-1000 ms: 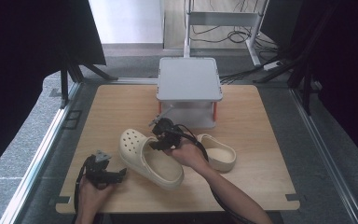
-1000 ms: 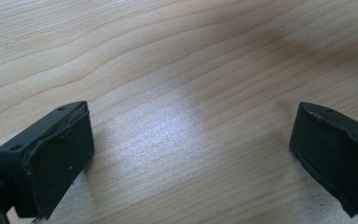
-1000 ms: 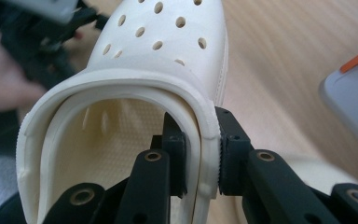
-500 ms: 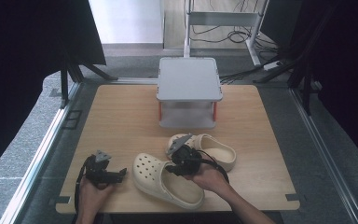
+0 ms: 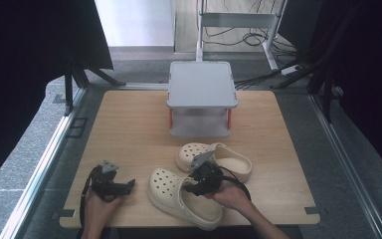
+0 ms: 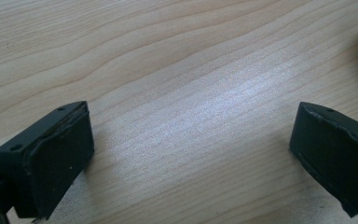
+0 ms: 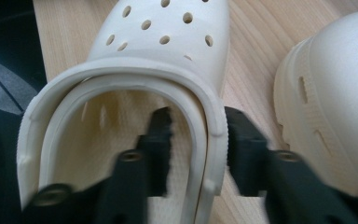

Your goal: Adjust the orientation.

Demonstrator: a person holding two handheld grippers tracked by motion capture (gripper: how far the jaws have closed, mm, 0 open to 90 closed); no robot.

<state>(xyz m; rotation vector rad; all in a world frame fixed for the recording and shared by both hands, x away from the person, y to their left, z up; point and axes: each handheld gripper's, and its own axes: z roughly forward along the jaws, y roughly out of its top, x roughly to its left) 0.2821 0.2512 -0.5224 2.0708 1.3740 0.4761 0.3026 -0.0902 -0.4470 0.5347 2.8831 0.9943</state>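
Cream clog wall (side) between right tongs.

Both the left gripper and the right gripper are black, each with a grey three-cornered plate on top and a black trailing cable. The forearms are without sleeves.

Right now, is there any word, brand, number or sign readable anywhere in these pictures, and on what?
None can be read.
Near clog, held at its side wall by the right claw: holes, no lettering.
Far clog: no mark seen.
Grey stand: plain.
Wooden table under the open left claw: bare grain.
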